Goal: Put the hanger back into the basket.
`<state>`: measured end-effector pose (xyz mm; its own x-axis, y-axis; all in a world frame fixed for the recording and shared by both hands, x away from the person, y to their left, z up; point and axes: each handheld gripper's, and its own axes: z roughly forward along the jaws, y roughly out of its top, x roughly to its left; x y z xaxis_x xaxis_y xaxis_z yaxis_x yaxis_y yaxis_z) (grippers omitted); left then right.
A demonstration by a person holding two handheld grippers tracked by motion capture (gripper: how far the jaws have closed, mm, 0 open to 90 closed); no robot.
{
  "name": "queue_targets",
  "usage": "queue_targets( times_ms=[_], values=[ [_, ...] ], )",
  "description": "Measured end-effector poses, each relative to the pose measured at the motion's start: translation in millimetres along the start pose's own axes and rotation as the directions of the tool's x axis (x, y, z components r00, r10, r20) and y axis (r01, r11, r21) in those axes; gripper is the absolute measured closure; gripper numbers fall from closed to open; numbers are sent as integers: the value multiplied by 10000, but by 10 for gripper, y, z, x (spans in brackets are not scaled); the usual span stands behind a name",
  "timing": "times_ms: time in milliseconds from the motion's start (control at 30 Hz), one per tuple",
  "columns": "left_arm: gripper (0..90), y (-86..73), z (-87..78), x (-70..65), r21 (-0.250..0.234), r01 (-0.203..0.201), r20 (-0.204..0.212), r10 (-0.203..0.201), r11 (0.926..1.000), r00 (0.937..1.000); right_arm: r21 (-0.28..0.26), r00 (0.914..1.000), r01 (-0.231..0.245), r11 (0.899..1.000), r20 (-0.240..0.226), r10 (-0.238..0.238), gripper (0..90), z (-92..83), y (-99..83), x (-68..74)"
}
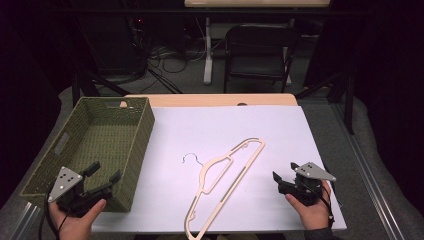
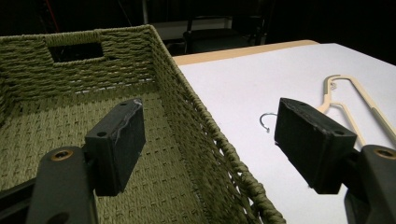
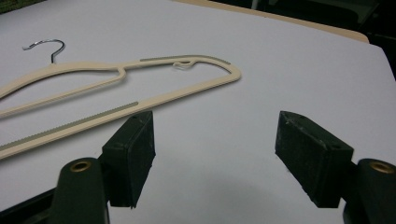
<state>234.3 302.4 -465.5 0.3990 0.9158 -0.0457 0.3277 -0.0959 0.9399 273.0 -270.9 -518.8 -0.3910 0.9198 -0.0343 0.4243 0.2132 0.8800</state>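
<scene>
A cream plastic hanger (image 1: 239,176) with a metal hook (image 1: 190,157) lies flat on the white sheet (image 1: 225,122), running from the front edge towards the back right. An olive woven basket (image 1: 135,165) with nothing in it stands at the left. My left gripper (image 1: 104,172) hovers open over the basket's near right corner, one jaw inside the basket rim (image 2: 210,126) and one outside; past its right jaw lie the hanger (image 2: 373,109) and its hook (image 2: 266,119). My right gripper (image 1: 285,171) is open just above the sheet, right of the hanger (image 3: 187,88), holding nothing.
The wooden table's far edge (image 1: 210,100) shows beyond the sheet. A black folding chair (image 1: 257,50) and cables stand on the floor behind. Bare white sheet lies between the hanger and the right gripper (image 3: 215,140).
</scene>
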Motion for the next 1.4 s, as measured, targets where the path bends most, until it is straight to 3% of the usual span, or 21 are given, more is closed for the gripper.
queue_targets(
  times_ms=[233, 500, 533, 667, 767, 800, 833, 900, 1000, 1100, 1133, 1167, 1200, 1233, 1267, 1300, 1333, 1400],
  values=[
    [249, 4, 25, -2, 91, -31, 13, 31, 10000, 10000, 149, 9999, 149, 9998, -73, -148, 300, 31, 3, 5],
    [251, 22, 16, -19, 63, -48, 38, 48, 10000, 10000, 508, 9977, 482, 9975, -501, -456, 321, 69, 53, 16],
    [252, 32, 10, -19, 103, -114, 17, 114, 9999, 9999, 685, 9952, 658, 9955, -765, -605, 333, 90, 85, 22],
    [254, 55, -1, -24, 70, -114, 4, 114, 9999, 9999, 792, 9893, 1086, 9909, -1065, -999, 349, 101, 190, 26],
    [255, 81, -1, -42, 113, -168, 139, 166, 9998, 9998, 833, 9854, 1428, 9862, -1058, -1338, 347, 121, 266, 31],
    [255, 95, 16, -58, 207, -178, 220, 173, 9996, 9996, 1000, 9778, 1896, 9768, -1097, -1786, 344, 142, 355, 43],
    [255, 95, 16, -58, 207, -178, 220, 173, 9996, 9996, 1000, 9778, 1896, 9768, -1097, -1786, 344, 142, 355, 43],
    [261, 114, 50, -78, 342, -249, 379, 236, 9991, 9990, 1440, 9571, 2613, 9545, -1666, -2369, 380, 188, 514, 77],
    [266, 134, 76, -103, 441, -277, 541, 253, 9986, 9982, 1916, 9260, 3590, 9135, -1957, -3228, 390, 274, 676, 156],
    [268, 144, 87, -126, 465, -314, 613, 285, 9984, 9977, 2032, 8888, 4416, 8739, -2319, -3952, 394, 373, 830, 242],
    [268, 148, 91, -139, 486, -335, 637, 304, 9983, 9975, 2032, 8888, 4416, 8739, -2319, -3952, 394, 373, 830, 242],
    [269, 153, 100, -161, 504, -363, 718, 326, 9981, 9969, 2092, 8650, 4827, 8504, -2659, -4256, 401, 444, 911, 289],
    [268, 153, 100, -161, 504, -363, 718, 326, 9981, 9969, 2092, 8650, 4827, 8504, -2659, -4256, 401, 444, 911, 289],
    [269, 161, 106, -180, 507, -387, 773, 347, 9980, 9964, 1991, 8418, 5187, 8314, -2886, -4561, 413, 512, 966, 328],
    [269, 161, 106, -180, 507, -387, 773, 347, 9980, 9964, 1991, 8418, 5187, 8314, -2886, -4561, 413, 512, 966, 328],
    [269, 165, 106, -189, 515, -394, 774, 353, 9979, 9964, 2083, 8336, 5323, 8205, -2982, -4650, 417, 539, 993, 343],
    [269, 176, 110, -203, 548, -410, 831, 364, 9977, 9959, 2188, 8146, 5616, 7980, -3151, -4869, 420, 588, 1040, 370],
    [270, 180, 122, -218, 527, -397, 852, 351, 9978, 9957, 2272, 7913, 5938, 7719, -3390, -5089, 433, 626, 1079, 400]
  ],
)
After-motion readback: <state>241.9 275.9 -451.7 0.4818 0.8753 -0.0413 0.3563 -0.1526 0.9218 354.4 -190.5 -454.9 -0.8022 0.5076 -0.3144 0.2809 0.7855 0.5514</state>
